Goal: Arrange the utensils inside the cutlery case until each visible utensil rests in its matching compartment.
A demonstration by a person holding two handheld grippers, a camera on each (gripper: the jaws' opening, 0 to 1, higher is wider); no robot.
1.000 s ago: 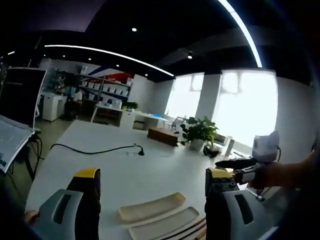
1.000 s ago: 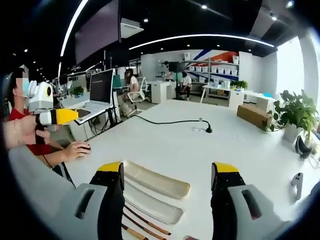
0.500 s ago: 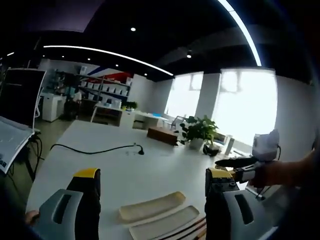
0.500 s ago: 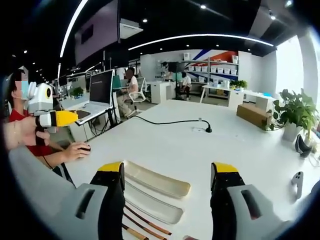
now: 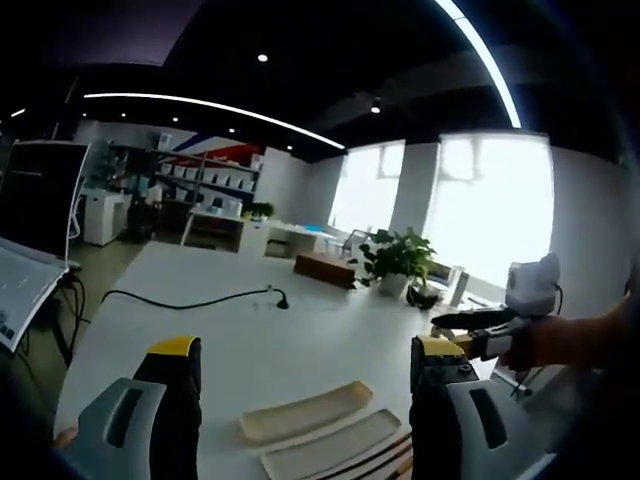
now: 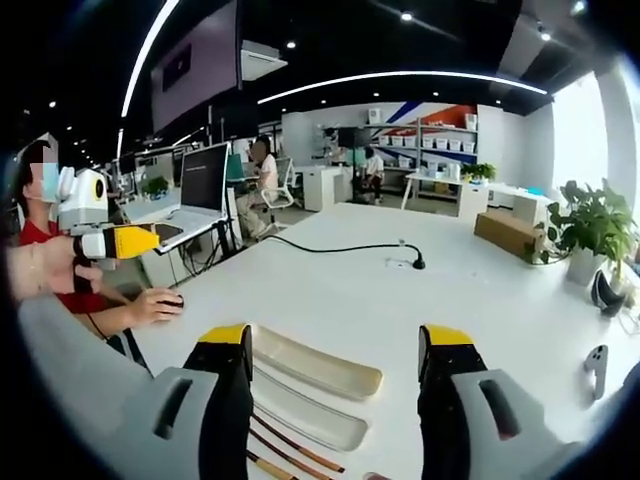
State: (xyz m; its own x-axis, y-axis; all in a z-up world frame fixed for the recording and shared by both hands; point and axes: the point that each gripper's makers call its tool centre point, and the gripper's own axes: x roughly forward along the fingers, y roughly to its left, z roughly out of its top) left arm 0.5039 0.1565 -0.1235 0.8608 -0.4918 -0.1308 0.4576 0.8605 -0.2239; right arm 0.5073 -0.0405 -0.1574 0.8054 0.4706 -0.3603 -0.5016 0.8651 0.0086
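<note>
Both tools are held up off the white table (image 6: 420, 300), level and pointed across it, which looks like a waiting pose before any reaching starts. The left gripper (image 5: 300, 375) has its two yellow-tipped jaws spread wide with nothing between them, and the right gripper (image 6: 335, 365) is spread the same way, also empty. The cutlery case lies as two shallow cream halves, the upper tray (image 6: 315, 362) and the lower tray (image 6: 310, 410), side by side at about 6 o'clock in the right gripper view, just beyond the jaw tips. At about 7 o'clock beside the lower tray lie thin brown chopsticks (image 6: 285, 445), on the table and outside either compartment; other utensils I cannot make out. My guess is nothing has been sorted yet, and the wide jaws suit coming down over a slim stick. A black cable (image 6: 340, 245) runs across the table at 12 o'clock, well apart from the trays, and a potted plant (image 6: 590, 230) stands at 3 o'clock.
</note>
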